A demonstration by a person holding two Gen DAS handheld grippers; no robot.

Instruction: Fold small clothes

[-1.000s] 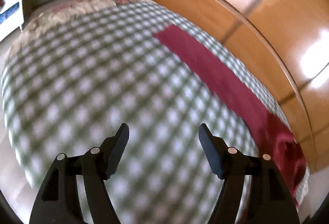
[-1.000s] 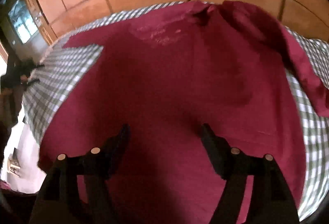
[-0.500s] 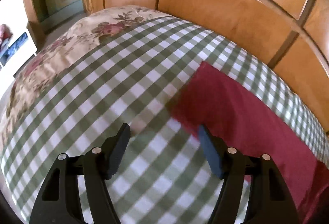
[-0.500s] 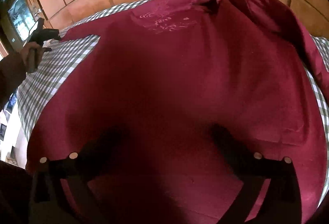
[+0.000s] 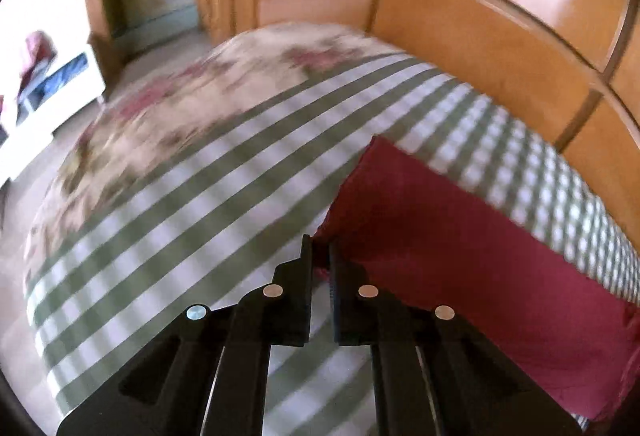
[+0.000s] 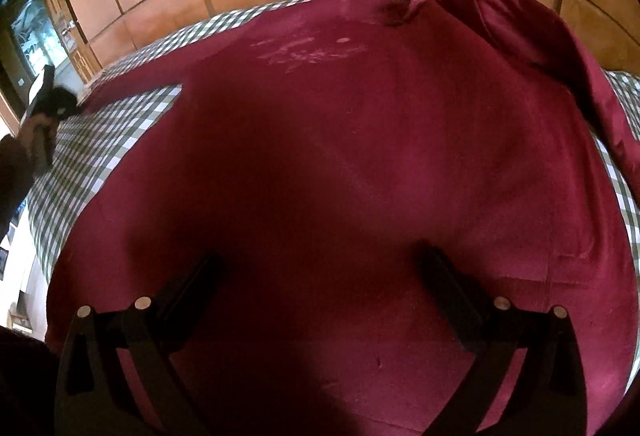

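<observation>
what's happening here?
A person with a gripper in each hand is folding a red shirt spread on a checked sheet. The left gripper has shut on the end of a sleeve. The right gripper hangs wide open over the shirt's body, gripping nothing. No fold made yet.

Count on the bed: one garment, two grippers, two cloths.

One red shirt (image 6: 360, 163) with two sleeves, one laid flat, one bunched; one chest print. Two grippers: left (image 5: 320, 256), right (image 6: 320, 272), two fingers each. One checked sheet (image 5: 180, 236); one floral cover (image 5: 180, 107). One hand (image 6: 34, 127) in view.
</observation>
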